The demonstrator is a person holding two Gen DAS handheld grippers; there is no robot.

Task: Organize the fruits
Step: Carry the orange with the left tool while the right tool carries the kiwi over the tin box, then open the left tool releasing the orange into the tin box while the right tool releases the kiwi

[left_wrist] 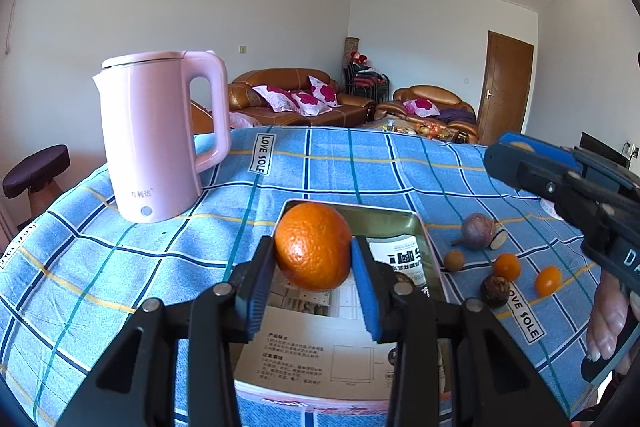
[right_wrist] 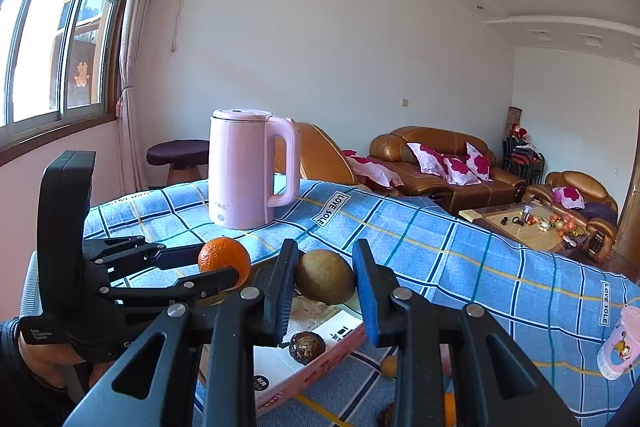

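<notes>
In the left wrist view my left gripper (left_wrist: 313, 241) is shut on a large orange (left_wrist: 313, 247), held above an open pink box (left_wrist: 424, 227) lined with printed paper. The right wrist view shows that same gripper (right_wrist: 218, 263) and orange (right_wrist: 224, 253) at the left. My right gripper (right_wrist: 325, 255) is shut on a round brown-green fruit (right_wrist: 326, 277), held over the box (right_wrist: 320, 367). A dark wrinkled fruit (right_wrist: 307, 347) sits at the box's near rim. From the left wrist view the right gripper (left_wrist: 504, 155) comes in from the right, above the cloth.
A pink kettle (left_wrist: 156, 139) stands at the back left of the blue checked cloth (left_wrist: 400, 163). Right of the box lie a purple fruit (left_wrist: 478, 231), a small brown one (left_wrist: 454, 260), two small orange ones (left_wrist: 507, 266) and a dark wrinkled one (left_wrist: 495, 291). A pink cup (right_wrist: 620, 343) stands far right.
</notes>
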